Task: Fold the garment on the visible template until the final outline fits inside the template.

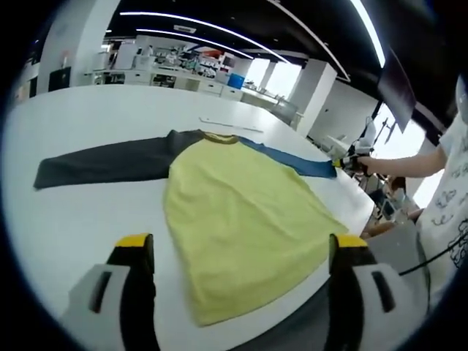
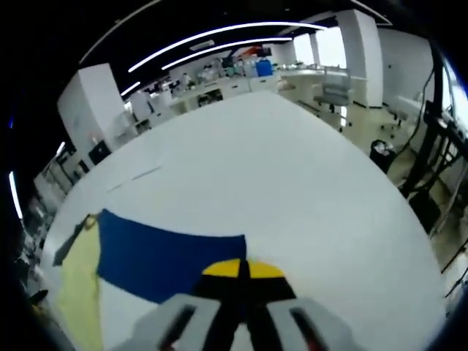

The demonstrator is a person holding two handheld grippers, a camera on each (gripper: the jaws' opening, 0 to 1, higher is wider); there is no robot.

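Observation:
A shirt with a yellow body (image 1: 241,219) lies flat on the white table (image 1: 80,219). Its dark grey sleeve (image 1: 102,164) stretches left and its blue sleeve (image 1: 300,162) stretches right. My left gripper (image 1: 241,241) hovers over the shirt's lower part, jaws wide open and holding nothing. My right gripper (image 1: 349,162) is at the blue sleeve's cuff. In the right gripper view the blue sleeve (image 2: 161,256) runs from the yellow body (image 2: 80,292) to my right gripper (image 2: 241,269), whose yellow-tipped jaws are shut on the cuff edge.
A thin light strip (image 1: 230,124) lies on the table beyond the collar, also seen as a strip (image 2: 135,177). A person in a white shirt (image 1: 450,197) stands at the table's right edge. Desks and shelves (image 1: 168,73) stand far behind.

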